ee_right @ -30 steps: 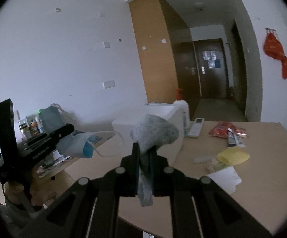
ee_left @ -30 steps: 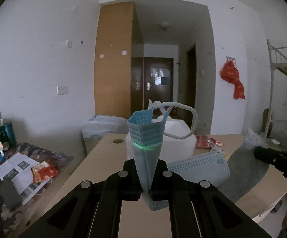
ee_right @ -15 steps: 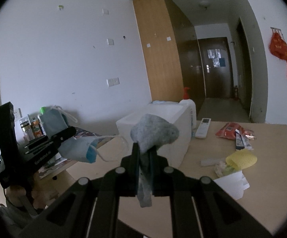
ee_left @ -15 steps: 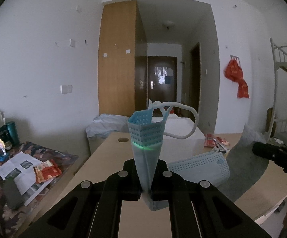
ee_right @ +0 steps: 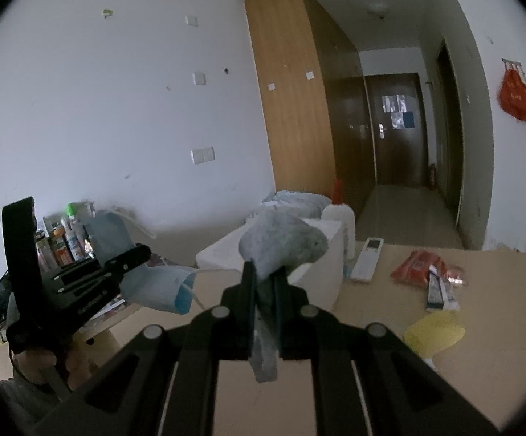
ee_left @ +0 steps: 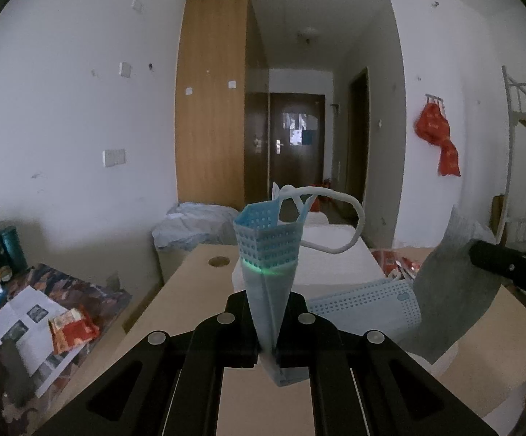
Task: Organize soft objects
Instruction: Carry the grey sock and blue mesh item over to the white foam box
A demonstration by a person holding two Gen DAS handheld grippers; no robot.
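Note:
My left gripper (ee_left: 268,312) is shut on a light blue face mask (ee_left: 267,254), which stands folded upright between the jaws. Its white ear loop (ee_left: 339,218) arcs to the right, and the rest of the mask droops right of the fingers. In the right wrist view my right gripper (ee_right: 264,283) is shut on a grey cloth (ee_right: 281,243) that bunches above the jaws. Each gripper shows in the other's view: the right gripper (ee_left: 480,252) with the grey cloth (ee_left: 451,283) hanging from it, and the left gripper (ee_right: 143,252) with the face mask (ee_right: 161,287). Both are held above a wooden table (ee_right: 480,363).
A white foam box (ee_right: 223,254) stands on the table beside a pump bottle (ee_right: 339,214) and a remote control (ee_right: 366,259). Red snack packets (ee_right: 419,267) and a yellow item (ee_right: 433,334) lie to the right. Bottles (ee_right: 63,239) and papers (ee_left: 19,312) crowd a low side surface on the left.
Both grippers have risen and moved together, so the table and box sit lower in each view. The mask and the grey cloth stay clamped as before.

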